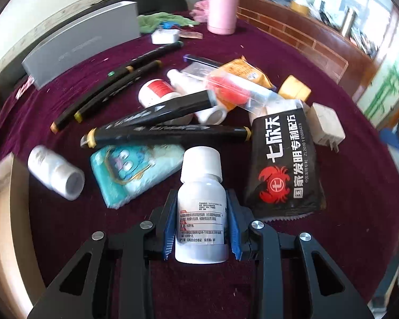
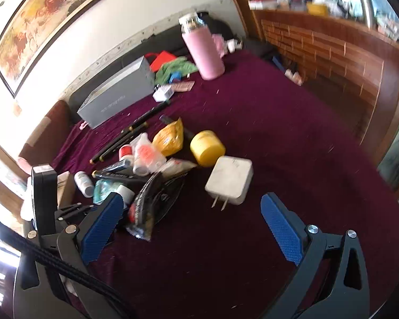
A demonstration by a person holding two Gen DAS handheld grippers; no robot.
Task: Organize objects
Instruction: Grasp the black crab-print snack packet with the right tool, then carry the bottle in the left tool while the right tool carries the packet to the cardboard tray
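Left gripper (image 1: 201,210) is pinching a white medicine bottle (image 1: 200,207) by its labelled body, blue pads on both sides, cap pointing away from the camera, near edge of the pile on the maroon tablecloth (image 1: 359,199). Bottle contents can't be told, it's opaque.

Right gripper (image 2: 191,212) is spread wide, nothing between the fingers, hovering over bare cloth just in front of a white charger (image 2: 230,180) lying prongs toward the camera.

Other containers: second white bottle (image 1: 56,172) on its side to the left, cap end toward the camera; red-labelled white bottle (image 1: 157,93) deeper in the pile; yellow jar (image 2: 207,147) just behind the charger, lid on; pink thermos (image 1: 223,6) upright at the far side; grey box (image 1: 85,42) far left, closed.

Clutter right ahead of the held bottle: black marker (image 1: 167,135) lying crosswise, teal tissue pack (image 1: 135,172) just left, black crab-print packet (image 1: 284,167) just right. More markers (image 1: 106,98) lie further back left. Orange packet (image 1: 242,73) and a clear tube with red inside (image 1: 236,90) sit on top of the pile.
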